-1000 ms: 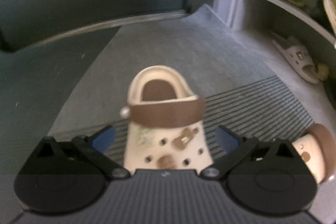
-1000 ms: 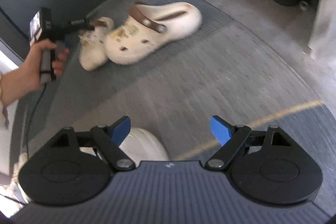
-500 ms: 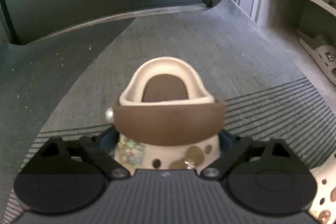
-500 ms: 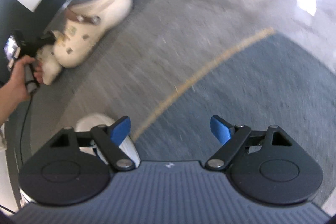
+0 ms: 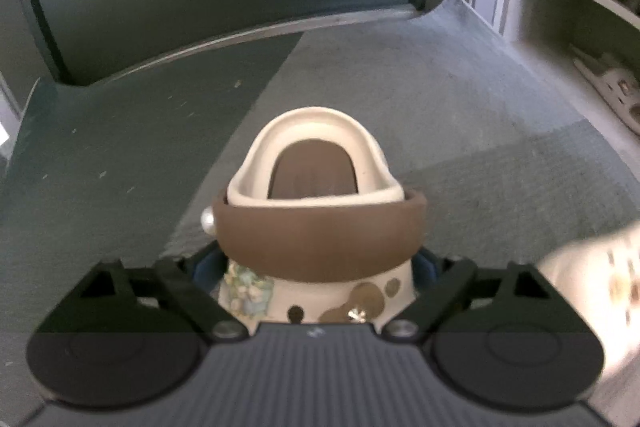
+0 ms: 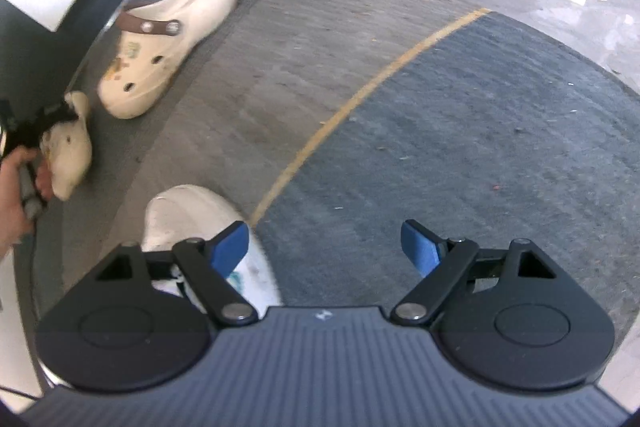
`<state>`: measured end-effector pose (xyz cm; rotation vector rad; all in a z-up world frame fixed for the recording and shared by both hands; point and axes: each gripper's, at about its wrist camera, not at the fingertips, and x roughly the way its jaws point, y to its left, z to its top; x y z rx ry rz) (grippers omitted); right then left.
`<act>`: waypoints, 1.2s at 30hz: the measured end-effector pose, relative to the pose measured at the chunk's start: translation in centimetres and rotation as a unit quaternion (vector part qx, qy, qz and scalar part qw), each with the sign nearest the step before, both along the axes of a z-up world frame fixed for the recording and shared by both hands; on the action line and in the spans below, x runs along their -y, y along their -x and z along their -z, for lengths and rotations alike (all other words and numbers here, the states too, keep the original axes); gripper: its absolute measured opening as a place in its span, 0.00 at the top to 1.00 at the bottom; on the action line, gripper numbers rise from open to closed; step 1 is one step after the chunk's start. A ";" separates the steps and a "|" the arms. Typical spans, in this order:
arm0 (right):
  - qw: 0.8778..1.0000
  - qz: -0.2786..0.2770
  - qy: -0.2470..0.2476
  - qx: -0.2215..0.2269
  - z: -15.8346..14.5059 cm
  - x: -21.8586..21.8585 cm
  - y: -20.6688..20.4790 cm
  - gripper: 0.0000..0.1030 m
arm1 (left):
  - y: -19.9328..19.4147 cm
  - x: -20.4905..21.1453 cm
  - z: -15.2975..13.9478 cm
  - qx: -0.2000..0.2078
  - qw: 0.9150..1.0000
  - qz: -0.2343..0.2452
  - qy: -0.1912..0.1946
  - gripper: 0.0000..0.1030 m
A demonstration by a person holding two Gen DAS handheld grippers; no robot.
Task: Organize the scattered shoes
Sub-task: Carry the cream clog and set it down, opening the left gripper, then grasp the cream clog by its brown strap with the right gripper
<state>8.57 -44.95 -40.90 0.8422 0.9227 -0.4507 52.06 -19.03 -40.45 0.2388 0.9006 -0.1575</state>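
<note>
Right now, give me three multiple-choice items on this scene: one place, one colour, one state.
1. Where is the free clog?
A. on the mat, beyond the held clog
B. on a shelf
C. between the right gripper's pads

2. What colour is the held clog's strap?
A. blue
B. brown
C. yellow

3. What state is the right gripper in?
A. shut on a white shoe
B. shut on nothing
C. open, nothing between its pads

Answers:
1 A: the right view shows it lying on the grey mat.
2 B: the left view shows a brown band across the cream clog.
3 C: the blue pads stand apart over bare mat; the white shoe lies beside the left pad.
</note>
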 end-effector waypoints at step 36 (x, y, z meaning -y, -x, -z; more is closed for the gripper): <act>0.900 -0.364 0.180 0.158 -35.2 -13.4 -3.7 0.17 | 23.7 -16.2 -32.2 -0.061 0.989 -0.085 0.105 0.02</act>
